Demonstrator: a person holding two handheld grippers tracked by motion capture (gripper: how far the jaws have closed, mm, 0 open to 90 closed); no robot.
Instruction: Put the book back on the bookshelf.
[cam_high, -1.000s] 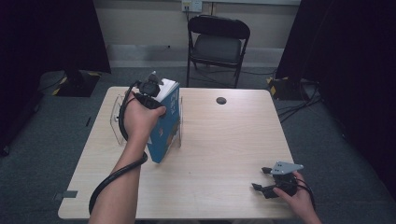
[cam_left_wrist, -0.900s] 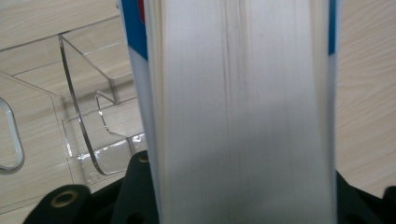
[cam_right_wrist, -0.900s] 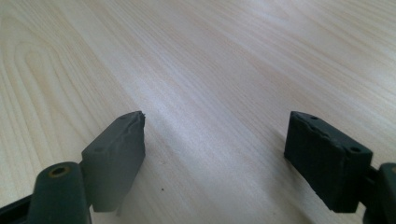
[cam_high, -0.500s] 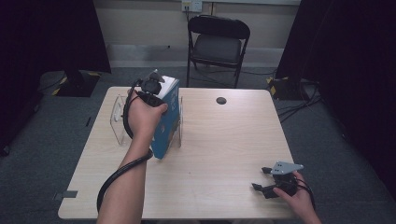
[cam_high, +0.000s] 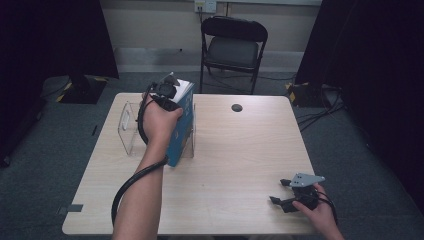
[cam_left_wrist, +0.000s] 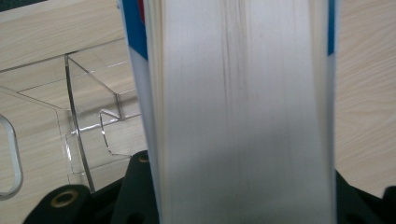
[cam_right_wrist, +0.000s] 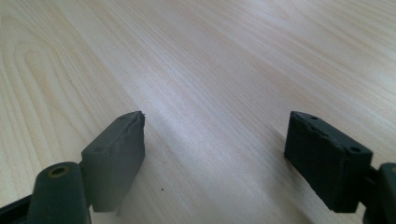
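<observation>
Left tongs clamped on upright book, directly over clear stand; right tongs open, well apart.

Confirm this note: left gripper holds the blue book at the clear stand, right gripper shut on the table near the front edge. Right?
Not quite. The right gripper is open: the right gripper view shows its fingers wide apart over bare table. The left gripper does hold the blue book at the clear stand.

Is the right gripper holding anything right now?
No, the right gripper has its black jaws spread wide apart with only the bare light wooden table between them.
</observation>
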